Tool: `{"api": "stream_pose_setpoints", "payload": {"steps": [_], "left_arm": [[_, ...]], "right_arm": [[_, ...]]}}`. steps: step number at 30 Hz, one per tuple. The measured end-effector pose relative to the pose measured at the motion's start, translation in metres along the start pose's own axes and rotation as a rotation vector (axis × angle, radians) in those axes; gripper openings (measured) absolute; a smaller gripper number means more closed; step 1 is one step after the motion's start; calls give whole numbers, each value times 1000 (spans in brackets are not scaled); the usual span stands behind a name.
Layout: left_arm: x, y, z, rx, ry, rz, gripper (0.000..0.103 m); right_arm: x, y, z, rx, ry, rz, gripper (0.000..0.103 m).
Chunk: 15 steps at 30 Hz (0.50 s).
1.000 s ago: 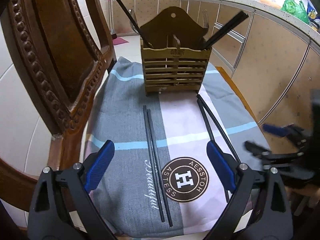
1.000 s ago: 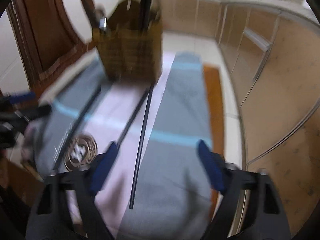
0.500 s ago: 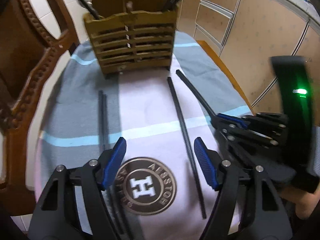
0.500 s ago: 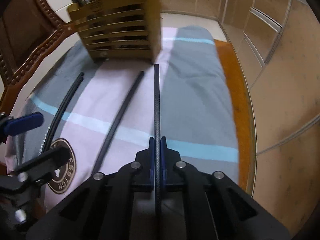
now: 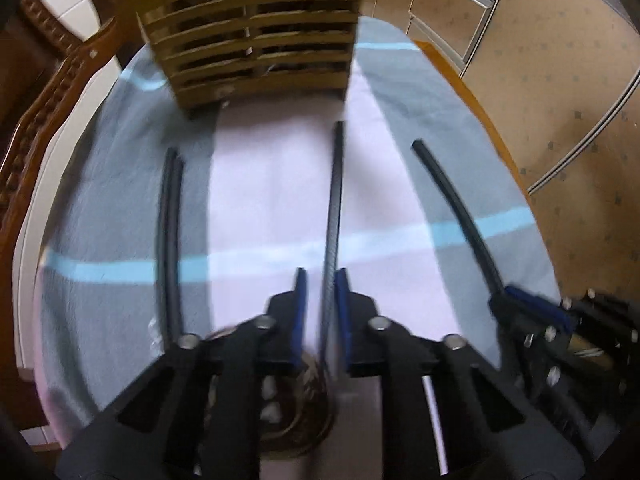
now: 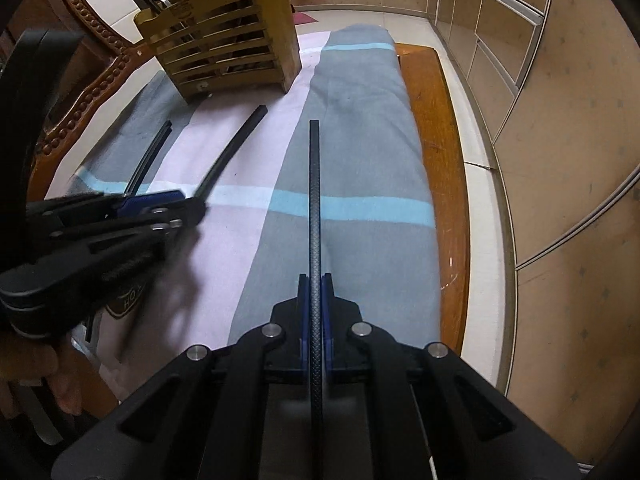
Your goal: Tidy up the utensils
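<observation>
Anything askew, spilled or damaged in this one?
Nothing stands out. Each tool has one black chopstick between its pads: the left tool and the right tool. A loose pair of chopsticks lies side by side on the cloth, and the wooden holder stands upright.

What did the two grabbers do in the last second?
Both came down to the cloth. The right gripper closed on one black chopstick. The left gripper has just been closing its jaws around another chopstick and now pinches it. The pair of chopsticks on the left and the wooden utensil holder stayed where they were.
</observation>
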<state>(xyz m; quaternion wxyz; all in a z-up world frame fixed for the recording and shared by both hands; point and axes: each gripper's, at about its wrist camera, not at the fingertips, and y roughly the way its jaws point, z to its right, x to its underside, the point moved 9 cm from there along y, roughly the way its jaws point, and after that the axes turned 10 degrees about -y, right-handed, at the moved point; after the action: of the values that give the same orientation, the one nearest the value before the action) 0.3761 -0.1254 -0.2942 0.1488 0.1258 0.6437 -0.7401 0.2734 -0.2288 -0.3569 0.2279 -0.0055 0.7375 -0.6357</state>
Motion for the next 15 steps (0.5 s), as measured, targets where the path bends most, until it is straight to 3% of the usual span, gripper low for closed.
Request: {"api": "stream_pose_setpoints", "payload": {"steps": [6,13,14,15], "left_arm": [[42,-25,-24,2,17,-36,8],[74,-42,-13,-1,72,-37,8],[74,-42,-12,-3,76,-37,10],[74,-44,-11,-19,92,-29,21]], "right_arm": [[-5,-2,-13,-31,-9,11,6],[-2,0,-29,-48,-27,-11,6],[0,1,-30,-45,-24,-19,6],[-1,1,-30,-40,-23,-15,6]]}}
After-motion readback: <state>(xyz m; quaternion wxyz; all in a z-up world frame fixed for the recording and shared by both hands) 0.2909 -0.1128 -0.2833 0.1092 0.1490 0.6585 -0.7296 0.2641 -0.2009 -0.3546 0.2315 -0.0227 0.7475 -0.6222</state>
